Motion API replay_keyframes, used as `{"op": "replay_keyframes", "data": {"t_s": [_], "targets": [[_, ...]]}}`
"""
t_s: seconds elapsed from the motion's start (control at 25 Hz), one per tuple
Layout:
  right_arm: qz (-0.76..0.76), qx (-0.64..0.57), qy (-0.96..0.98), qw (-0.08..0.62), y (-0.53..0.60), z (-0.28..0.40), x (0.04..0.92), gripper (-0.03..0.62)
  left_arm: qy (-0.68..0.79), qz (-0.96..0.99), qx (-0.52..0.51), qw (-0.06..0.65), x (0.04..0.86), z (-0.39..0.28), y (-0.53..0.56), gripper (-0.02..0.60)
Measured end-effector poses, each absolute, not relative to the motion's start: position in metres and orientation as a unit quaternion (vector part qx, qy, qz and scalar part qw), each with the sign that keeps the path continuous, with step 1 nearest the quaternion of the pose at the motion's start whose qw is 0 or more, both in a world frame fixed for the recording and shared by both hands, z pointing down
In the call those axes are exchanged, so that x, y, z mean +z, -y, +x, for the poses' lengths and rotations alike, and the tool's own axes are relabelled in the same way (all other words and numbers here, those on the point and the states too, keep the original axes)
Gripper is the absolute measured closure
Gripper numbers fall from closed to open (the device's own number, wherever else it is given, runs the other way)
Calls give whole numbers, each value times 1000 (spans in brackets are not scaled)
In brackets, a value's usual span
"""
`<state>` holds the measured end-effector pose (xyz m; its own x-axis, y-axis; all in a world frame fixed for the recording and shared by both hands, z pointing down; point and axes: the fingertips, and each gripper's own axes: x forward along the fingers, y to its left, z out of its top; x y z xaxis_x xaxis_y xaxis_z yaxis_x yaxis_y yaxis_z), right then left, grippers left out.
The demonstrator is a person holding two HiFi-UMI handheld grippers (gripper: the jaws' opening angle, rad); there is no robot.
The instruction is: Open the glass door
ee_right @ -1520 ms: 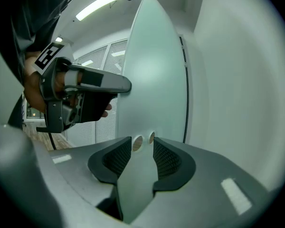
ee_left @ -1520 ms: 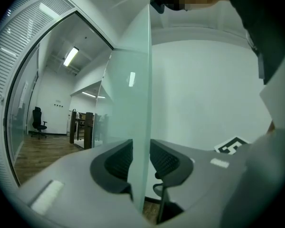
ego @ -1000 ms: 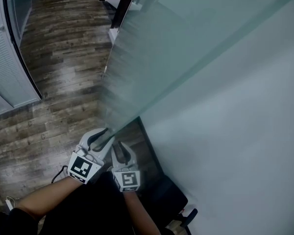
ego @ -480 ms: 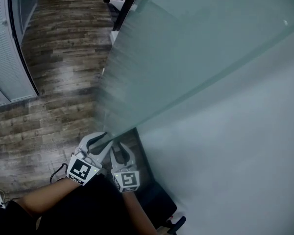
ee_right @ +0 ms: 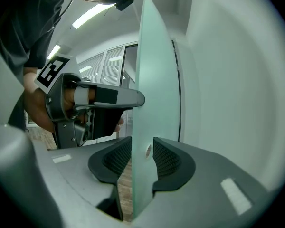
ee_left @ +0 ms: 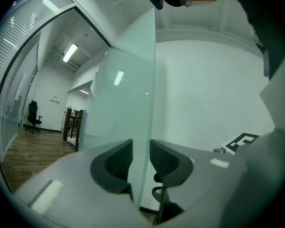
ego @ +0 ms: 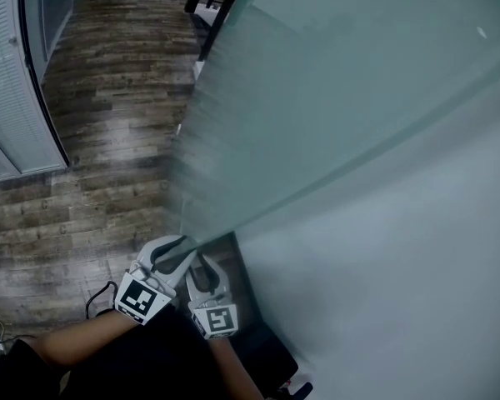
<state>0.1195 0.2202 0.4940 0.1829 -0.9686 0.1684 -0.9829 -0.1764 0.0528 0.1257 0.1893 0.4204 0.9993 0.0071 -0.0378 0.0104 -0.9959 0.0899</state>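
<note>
The frosted, greenish glass door [ego: 317, 98] fills the upper right of the head view. Its free edge slants down from the right side of the frame to the lower centre, where both grippers meet it. The left gripper [ego: 177, 248] sits just left of the right gripper [ego: 204, 261], the two nearly touching, each with its marker cube towards the bottom of the frame and a bare forearm [ego: 83, 344] running off to the lower left. In the left gripper view the door's edge stands upright in the middle of the frame between the two ribbed pads [ee_left: 116, 159]. The pads lie against the two faces of the pane with no gap showing, so this gripper is clamped on the door. In the right gripper view the edge again rises through the centre between the pads [ee_right: 168, 158], which lie against both faces. These jaws have just been opening, with the pane between them. The left gripper shows in the middle left of that view, reaching to the same edge. A plain white wall [ego: 400, 307] takes up the lower right of the head view. A wood-plank floor [ego: 100, 140] spreads across the left, with white blinds [ego: 4, 98] along the left border and a black cable [ego: 100, 294] beside the arm. A black office chair [ee_left: 33, 118] stands far off at the left of the left gripper view.
</note>
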Motion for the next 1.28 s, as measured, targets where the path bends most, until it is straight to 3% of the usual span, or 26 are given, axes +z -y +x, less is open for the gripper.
{"op": "replay_keyframes", "data": {"t_s": [0.96,1.16,1.28], "targets": [[742,53,667,43,-223,160,494,464,-14,999,-19,49,419,175,-224,472],[759,67,647,27,-231,184,499,511,-38,998,-27,50,421,188,-237,470],[761,78,644,19,-232,188,496,508,-34,997,-50,46,415,180,-240,513]]}}
